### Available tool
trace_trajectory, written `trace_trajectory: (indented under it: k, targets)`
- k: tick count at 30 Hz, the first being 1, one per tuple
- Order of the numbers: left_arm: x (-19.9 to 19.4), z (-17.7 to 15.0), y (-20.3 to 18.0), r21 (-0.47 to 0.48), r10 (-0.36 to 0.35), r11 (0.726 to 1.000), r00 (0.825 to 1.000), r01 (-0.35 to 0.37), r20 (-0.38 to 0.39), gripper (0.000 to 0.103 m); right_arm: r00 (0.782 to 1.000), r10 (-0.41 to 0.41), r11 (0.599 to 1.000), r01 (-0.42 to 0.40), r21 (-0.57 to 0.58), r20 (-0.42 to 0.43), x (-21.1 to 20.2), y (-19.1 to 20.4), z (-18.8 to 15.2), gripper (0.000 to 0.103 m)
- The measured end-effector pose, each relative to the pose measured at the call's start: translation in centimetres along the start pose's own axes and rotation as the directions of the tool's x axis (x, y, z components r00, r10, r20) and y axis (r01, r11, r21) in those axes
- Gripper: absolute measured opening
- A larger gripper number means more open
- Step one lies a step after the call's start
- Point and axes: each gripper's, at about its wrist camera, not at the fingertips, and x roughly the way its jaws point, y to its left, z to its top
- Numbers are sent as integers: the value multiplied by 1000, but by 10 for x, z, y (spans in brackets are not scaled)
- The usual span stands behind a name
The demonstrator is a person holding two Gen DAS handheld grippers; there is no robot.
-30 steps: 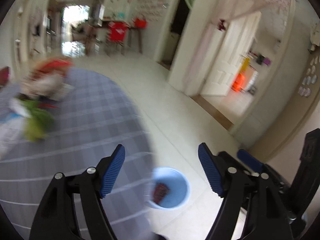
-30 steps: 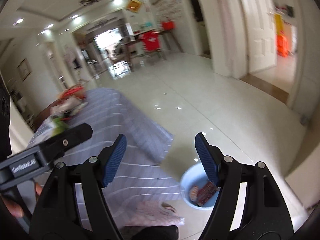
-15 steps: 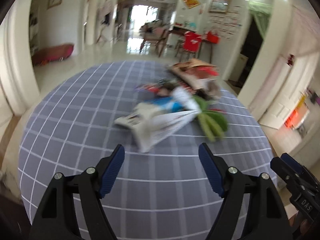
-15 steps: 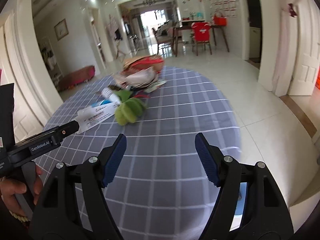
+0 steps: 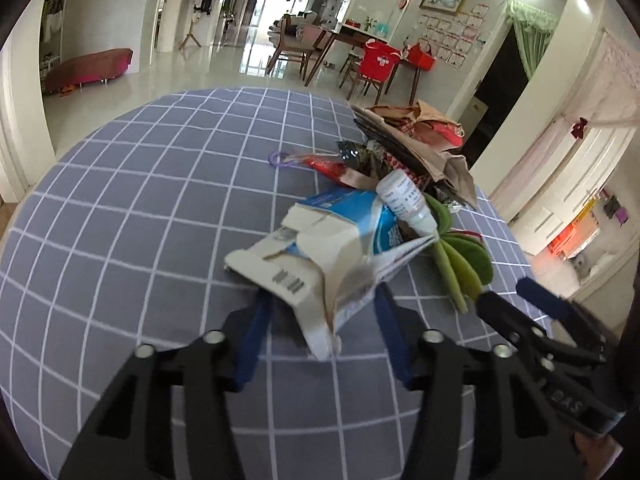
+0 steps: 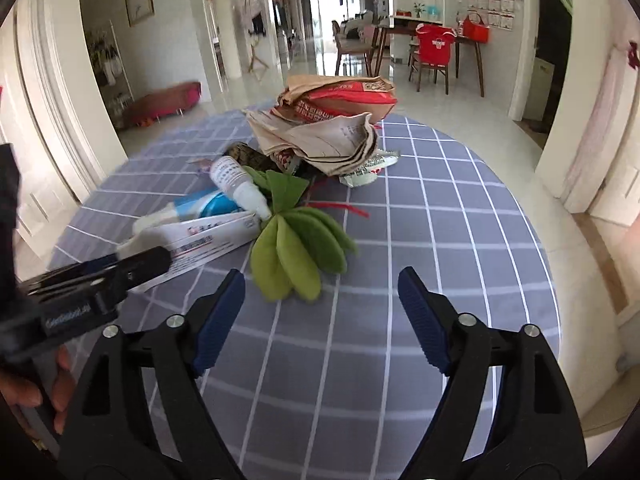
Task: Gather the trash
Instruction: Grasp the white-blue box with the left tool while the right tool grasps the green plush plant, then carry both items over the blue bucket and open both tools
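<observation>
A torn white and blue carton [image 5: 320,264] lies on the grey checked tablecloth [image 5: 140,220], and my left gripper [image 5: 320,308] has its open jaws around the carton's near end. The carton also shows in the right wrist view [image 6: 200,240]. A small white dropper bottle [image 5: 404,200] rests on it. Green leaves [image 6: 300,248] lie just beyond my right gripper [image 6: 320,304], which is open and empty above the cloth. A heap of crumpled brown paper bags [image 6: 332,120] and wrappers sits behind.
A purple ring [image 5: 279,159] and a red wrapper [image 5: 326,166] lie on the cloth by the heap. The table's edge [image 6: 548,264] drops to the tiled floor on the right. Dining chairs and a table [image 5: 360,52] stand far back.
Both grippers swung from the blue bin on the floor up to the table. The left gripper has closed in on the carton, its jaws now around the carton's end.
</observation>
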Motion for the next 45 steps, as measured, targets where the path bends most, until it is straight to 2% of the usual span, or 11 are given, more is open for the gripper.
trace_trajectory:
  k: [3, 6, 8, 9, 10, 12, 18, 23, 32, 37, 45]
  targets:
    - [6, 1, 0, 4, -45, 999, 999, 45, -18, 24, 999, 15, 999, -16, -33, -29, 19, 6, 14, 79]
    - [2, -2, 0, 20, -81, 997, 997, 81, -2, 13, 999, 2, 998, -5, -67, -54, 33, 10, 21, 79]
    - [-5, -6, 1, 31, -69, 997, 997, 68, 21, 10, 996, 23, 997, -29, -71, -82, 42, 10, 23, 61]
    - [-9, -8, 2, 31, -65, 997, 998, 64, 27, 9, 995, 36, 997, -42, -68, -95, 44, 8, 23, 43]
    - [-13, -10, 3, 30, -55, 998, 998, 54, 38, 8, 994, 37, 997, -44, -65, -102, 48, 9, 25, 31]
    - [-24, -13, 6, 38, -37, 999, 998, 35, 58, 8, 995, 25, 997, -32, -75, -96, 47, 8, 26, 17]
    - [-61, -22, 4, 38, -22, 999, 993, 17, 120, 8, 998, 50, 998, -51, -35, -30, 18, 1, 17, 14]
    - [-94, -28, -11, 55, -35, 998, 984, 25, 174, 8, 997, 63, 998, -63, -9, 43, -23, -9, 12, 13]
    - [-119, -37, -76, 152, -105, 985, 974, 75, 201, 8, 985, 46, 997, -56, 59, 167, -102, -46, -10, 13]
    - [-114, -50, -131, 229, -169, 965, 971, 127, 171, 8, 975, 1, 990, -33, 137, 222, -142, -92, -32, 13]
    - [-68, -85, -248, 368, -271, 897, 963, 245, 19, 8, 958, -170, 944, 92, 316, 229, -183, -192, -98, 13]
